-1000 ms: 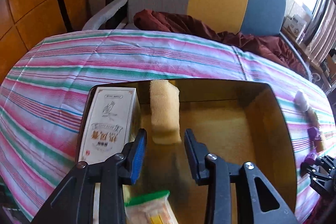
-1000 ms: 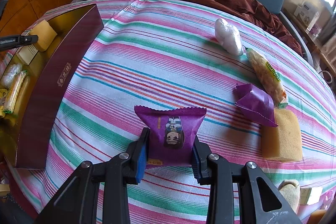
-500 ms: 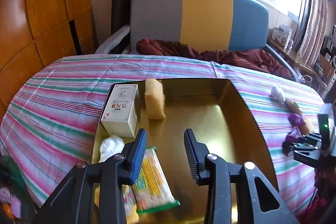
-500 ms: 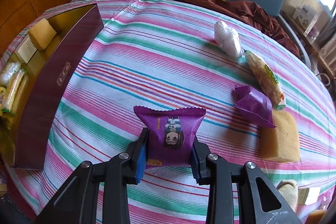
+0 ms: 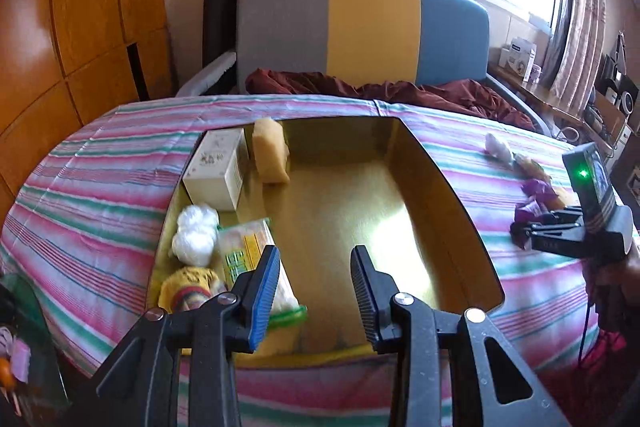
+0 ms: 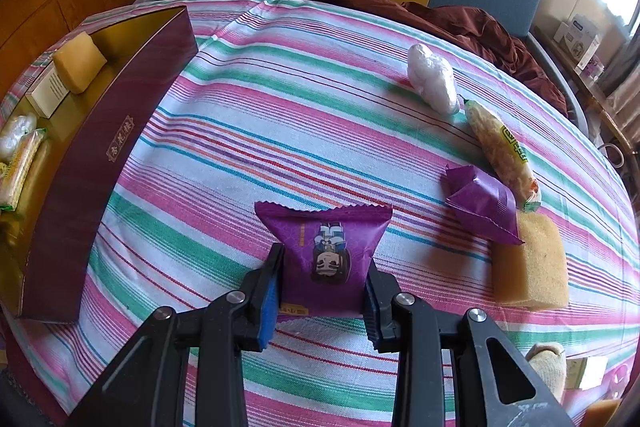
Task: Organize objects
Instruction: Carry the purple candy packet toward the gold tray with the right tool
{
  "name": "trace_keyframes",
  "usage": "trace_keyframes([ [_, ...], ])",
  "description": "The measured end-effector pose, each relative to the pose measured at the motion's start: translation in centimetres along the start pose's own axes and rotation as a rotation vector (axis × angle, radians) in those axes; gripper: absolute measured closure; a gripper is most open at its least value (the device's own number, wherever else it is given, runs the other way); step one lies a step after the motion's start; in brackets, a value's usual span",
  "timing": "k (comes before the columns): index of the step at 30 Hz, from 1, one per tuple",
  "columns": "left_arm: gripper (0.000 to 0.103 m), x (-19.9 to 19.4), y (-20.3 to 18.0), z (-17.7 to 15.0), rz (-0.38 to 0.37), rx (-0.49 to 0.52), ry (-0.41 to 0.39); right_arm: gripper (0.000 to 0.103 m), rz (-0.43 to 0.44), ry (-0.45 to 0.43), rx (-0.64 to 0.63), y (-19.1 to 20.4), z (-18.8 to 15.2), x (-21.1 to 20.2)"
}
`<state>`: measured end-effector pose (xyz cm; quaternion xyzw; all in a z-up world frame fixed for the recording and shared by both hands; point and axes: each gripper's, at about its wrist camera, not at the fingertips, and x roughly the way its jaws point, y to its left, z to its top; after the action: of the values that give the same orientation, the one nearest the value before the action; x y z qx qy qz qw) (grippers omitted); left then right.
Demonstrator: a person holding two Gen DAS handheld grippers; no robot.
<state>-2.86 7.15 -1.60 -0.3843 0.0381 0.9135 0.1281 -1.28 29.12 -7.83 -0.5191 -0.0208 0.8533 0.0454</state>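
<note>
1. Biggest thing on show: the striped tablecloth [image 6: 304, 131], pink, green and white, covering the whole table, with everything placed against it.
2. On its left side sits the gold-lined box [image 5: 448, 195], maroon on the outside, open at the top.
3. Inside the box, along the left wall: a white carton [image 5: 216, 175] at the far end, a yellow sponge [image 5: 270, 157] just beside it, then white wrapped balls [image 5: 194, 237], a yellow-green snack pack [image 5: 250, 255] and a small yellow packet [image 5: 188, 285] nearest the camera. The box's right half is bare gold floor.
4. The left gripper [image 5: 314, 293] hangs over the near end of the box, jaws apart, nothing between them!
5. Over to the right gripper [image 6: 324, 297]: its jaws are clamped on the near half of the purple snack packet [image 6: 326, 251], one pad on each side edge. The packet sits on the cloth, well to the right of the box, its printed figure upside down to the camera.
6. Right of that packet, a tan sponge [image 6: 532, 267] lies flat on the cloth.
7. Touching the sponge's far corner, a second purple packet [image 6: 480, 203], crumpled.
8. Beyond it, a long yellow-green snack stick [image 6: 500, 151], then a white wrapped bundle [image 6: 432, 79] farthest out.
</note>
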Motion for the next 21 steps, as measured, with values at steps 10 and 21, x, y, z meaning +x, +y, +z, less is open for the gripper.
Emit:
trace_keyframes([
  [10,0.066,-0.6,1.3,-1.6,-0.017,-0.026,0.008,0.068,-0.035,-0.014,0.030,0.3,-0.1,-0.3],
  [21,0.066,-1.2,4.6,-2.3,-0.024,-0.110,0.010,0.068,-0.012,-0.037,0.119,0.3,1.0,-2.1],
])
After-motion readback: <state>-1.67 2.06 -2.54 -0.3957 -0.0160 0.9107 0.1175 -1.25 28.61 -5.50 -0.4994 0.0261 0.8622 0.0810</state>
